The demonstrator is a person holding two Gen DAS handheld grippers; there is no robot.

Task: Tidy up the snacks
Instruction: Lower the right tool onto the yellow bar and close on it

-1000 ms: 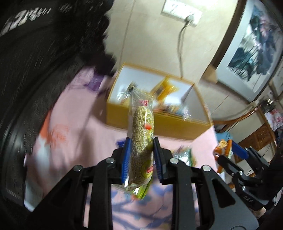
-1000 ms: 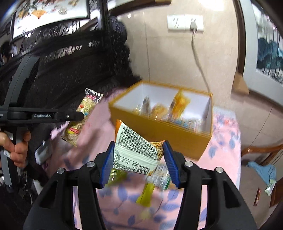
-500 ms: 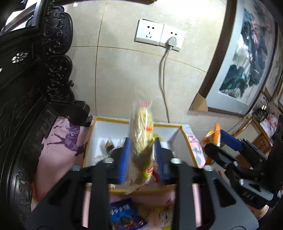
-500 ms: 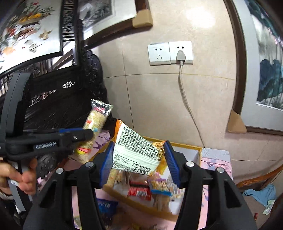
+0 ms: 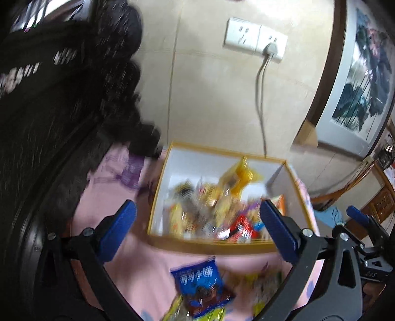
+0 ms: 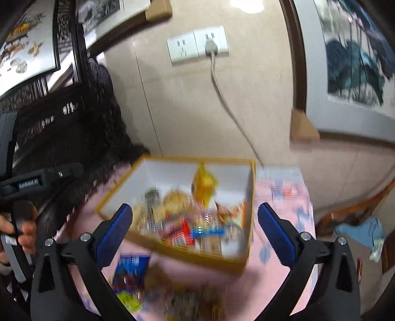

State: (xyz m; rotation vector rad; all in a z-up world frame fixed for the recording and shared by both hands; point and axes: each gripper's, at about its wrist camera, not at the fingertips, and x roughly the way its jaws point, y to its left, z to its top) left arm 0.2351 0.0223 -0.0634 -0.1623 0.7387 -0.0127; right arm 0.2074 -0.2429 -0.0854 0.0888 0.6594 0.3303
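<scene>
Both packets have left my grippers: left gripper [image 5: 197,228] and right gripper [image 6: 195,228] opening wide, empty. Light, crinkly blue packet [image 5: 201,287] lies before the box [image 5: 217,244]; pinch its edge.

Both fisheye views are smeared by motion blur: the heap of mixed snack packets [image 5: 217,212] inside the yellow-rimmed white cardboard box [image 6: 118,190] is streaked and unreadable, and so is the blue foil snack bag [image 5: 200,286] lying on the pink floral tablecloth [image 5: 138,279]. Light is soft, even, indoor. A bright glare patch [image 6: 244,5] sits high on the beige tiled wall [image 6: 187,108]. The carved dark wooden furniture [image 5: 54,103] goes nearly black, detail lost. Straight edges bow hard toward the frame corners, and the rims vignette dark.
</scene>
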